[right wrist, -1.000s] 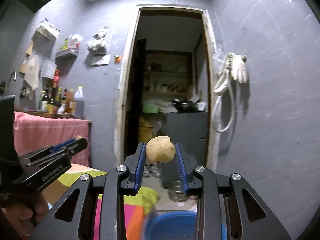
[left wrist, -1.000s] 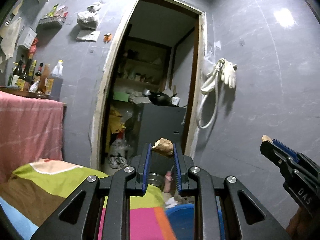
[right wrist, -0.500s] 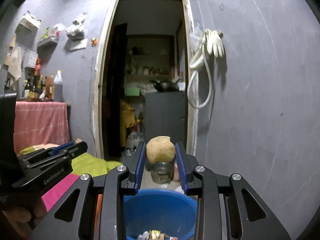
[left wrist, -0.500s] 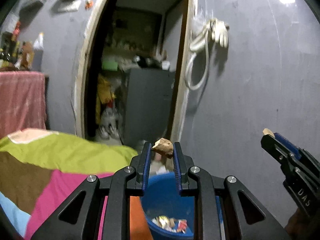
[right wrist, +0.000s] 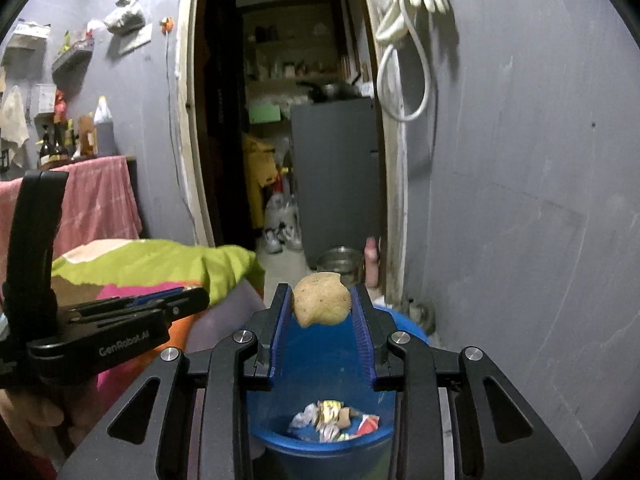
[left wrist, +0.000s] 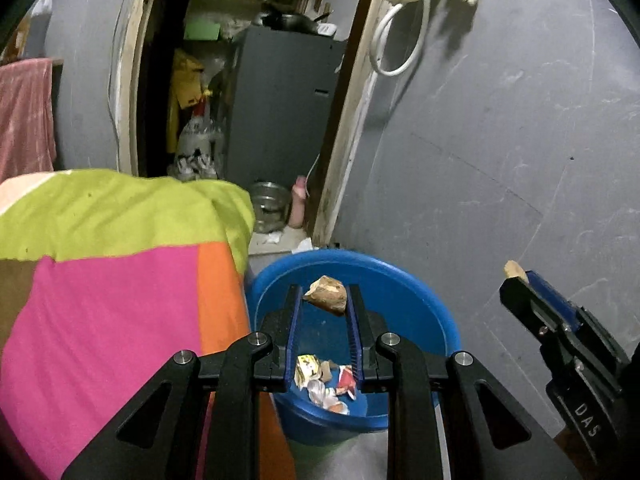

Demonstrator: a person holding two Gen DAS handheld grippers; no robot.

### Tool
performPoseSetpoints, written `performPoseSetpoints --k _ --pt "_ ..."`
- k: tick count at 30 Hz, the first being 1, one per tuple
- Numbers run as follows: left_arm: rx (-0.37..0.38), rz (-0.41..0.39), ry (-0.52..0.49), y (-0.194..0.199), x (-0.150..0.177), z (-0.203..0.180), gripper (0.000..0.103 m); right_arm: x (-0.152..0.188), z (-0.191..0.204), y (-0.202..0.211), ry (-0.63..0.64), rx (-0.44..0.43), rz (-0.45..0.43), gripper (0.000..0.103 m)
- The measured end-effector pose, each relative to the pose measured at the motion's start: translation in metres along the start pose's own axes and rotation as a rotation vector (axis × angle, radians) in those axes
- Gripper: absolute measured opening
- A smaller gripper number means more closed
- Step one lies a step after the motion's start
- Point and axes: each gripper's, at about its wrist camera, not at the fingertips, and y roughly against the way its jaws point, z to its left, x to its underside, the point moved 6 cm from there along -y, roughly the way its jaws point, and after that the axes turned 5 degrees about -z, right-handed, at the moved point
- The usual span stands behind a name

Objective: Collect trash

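Note:
My left gripper is shut on a crumpled brown scrap and holds it over a blue bucket. Several bits of wrapper trash lie in the bucket's bottom. My right gripper is shut on a round tan piece of peel, also above the blue bucket, with the trash below it. The right gripper also shows at the right edge of the left wrist view, and the left gripper at the left of the right wrist view.
A bed with a green, pink and orange cover lies left of the bucket. A grey wall is at the right. Behind, an open doorway leads past a metal bowl to a dark cabinet. A hose and glove hang by the door frame.
Both grippers have tilted downward and moved forward over the blue bucket, still holding their pieces. The bucket and the trash in it have come into full view.

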Motion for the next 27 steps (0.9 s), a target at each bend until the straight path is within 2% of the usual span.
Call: performPoseSetpoints --k 8,12,16,21,24,27 --pt "0.025 0.03 0.015 -0.004 0.003 0.005 0.018 0.008 -0.002 -0.014 -0.018 -0.014 0.058 0.029" --pt "0.029 0.049 0.027 -0.008 0.002 0.007 0.019 0.007 -0.003 -0.021 -0.021 -0.016 0.073 0.034" --pt "0.038 0.066 0.041 -0.009 0.003 0.009 0.024 0.006 -0.005 -0.022 -0.031 -0.015 0.073 0.035" --pt "0.041 0.047 0.052 -0.003 -0.001 0.01 0.025 0.0 -0.007 -0.015 -0.034 -0.008 0.055 0.037" --pt "0.045 0.016 0.062 0.007 -0.007 0.01 0.031 -0.007 -0.006 -0.007 -0.034 -0.005 0.035 0.039" --pt "0.044 -0.028 0.056 0.023 -0.017 0.008 0.032 -0.018 -0.004 0.003 -0.029 0.002 0.003 0.047"
